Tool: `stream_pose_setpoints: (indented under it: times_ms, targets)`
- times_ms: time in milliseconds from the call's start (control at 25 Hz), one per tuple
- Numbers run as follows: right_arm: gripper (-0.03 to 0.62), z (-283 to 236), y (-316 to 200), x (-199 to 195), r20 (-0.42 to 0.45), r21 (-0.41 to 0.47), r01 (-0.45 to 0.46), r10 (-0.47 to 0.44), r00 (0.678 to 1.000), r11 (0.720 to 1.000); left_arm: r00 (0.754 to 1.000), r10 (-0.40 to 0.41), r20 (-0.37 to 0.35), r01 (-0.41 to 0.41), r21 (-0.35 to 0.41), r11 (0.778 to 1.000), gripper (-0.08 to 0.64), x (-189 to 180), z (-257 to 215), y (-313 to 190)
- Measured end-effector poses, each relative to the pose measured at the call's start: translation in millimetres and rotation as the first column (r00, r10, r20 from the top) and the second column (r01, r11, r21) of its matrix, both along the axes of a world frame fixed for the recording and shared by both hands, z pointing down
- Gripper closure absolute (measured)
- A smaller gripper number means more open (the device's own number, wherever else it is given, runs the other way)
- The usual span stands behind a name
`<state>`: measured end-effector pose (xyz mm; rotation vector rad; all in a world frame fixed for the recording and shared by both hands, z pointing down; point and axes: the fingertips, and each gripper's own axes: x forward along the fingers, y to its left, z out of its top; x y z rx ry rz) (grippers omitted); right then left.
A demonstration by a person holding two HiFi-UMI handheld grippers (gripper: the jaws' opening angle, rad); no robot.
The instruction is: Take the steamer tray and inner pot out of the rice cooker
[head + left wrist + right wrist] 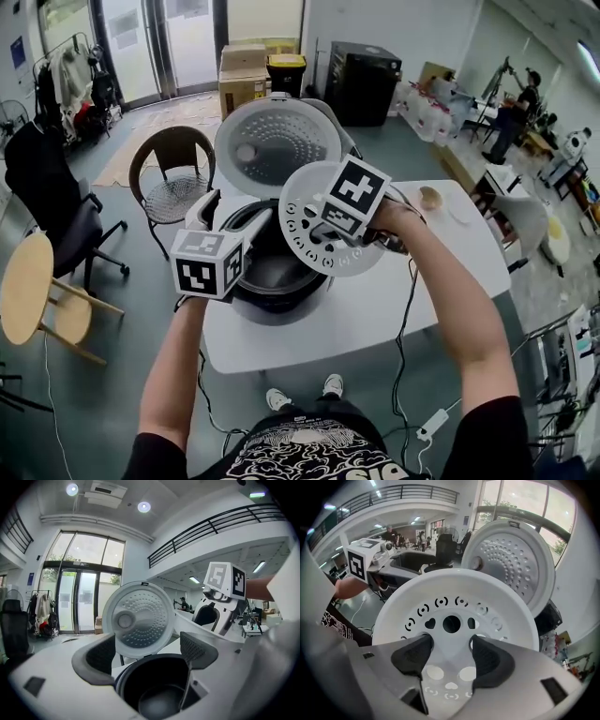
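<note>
The rice cooker (281, 305) stands on the white table with its lid (277, 141) up. A dark inner pot (272, 272) sits inside it. My right gripper (319, 225) is shut on the white perforated steamer tray (305, 239), which hangs tilted above the pot. In the right gripper view the pads grip the tray (454, 597) at its centre holes. My left gripper (232, 217) is open at the cooker's left rim. In the left gripper view its jaws (146, 654) frame the pot (154, 691) with nothing between them.
The white table (431, 281) carries a small bowl (430, 198) at the far right. A power cable (405, 319) hangs off the front edge. A wicker chair (173, 169), a black office chair (47, 206) and a round wooden table (23, 286) stand to the left.
</note>
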<state>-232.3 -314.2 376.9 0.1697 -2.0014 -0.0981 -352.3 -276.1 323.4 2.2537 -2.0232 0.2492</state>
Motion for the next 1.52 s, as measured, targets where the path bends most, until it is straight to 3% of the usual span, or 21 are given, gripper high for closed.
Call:
stream_pose_setpoints:
  times_ms: [280, 720, 1200, 1520]
  targets:
    - [0.301, -6.9, -30.0, 72.1, 0.012, 0.001, -0.134, 0.134, 0.991, 0.991, 0.992, 0.124, 0.007, -0.124, 0.014, 0.992, 0.138, 67.3, -11.4, -39.3]
    - [0.301, 15.1, -46.3, 189.5, -0.016, -0.021, -0.32, 0.32, 0.947, 0.947, 0.961, 0.276, 0.034, -0.277, 0.022, 0.961, 0.138, 171.3, -24.8, -65.2]
    - [0.301, 61.8, -148.2, 370.5, -0.03, -0.063, -0.365, 0.364, 0.931, 0.929, 0.957, 0.274, 0.092, -0.274, -0.012, 0.962, 0.138, 335.0, -8.6, -161.3]
    - [0.301, 110.2, -240.0, 502.9, -0.054, -0.112, -0.405, 0.401, 0.914, 0.907, 0.953, 0.291, 0.084, -0.289, -0.038, 0.957, 0.138, 460.1, 30.1, -266.4]
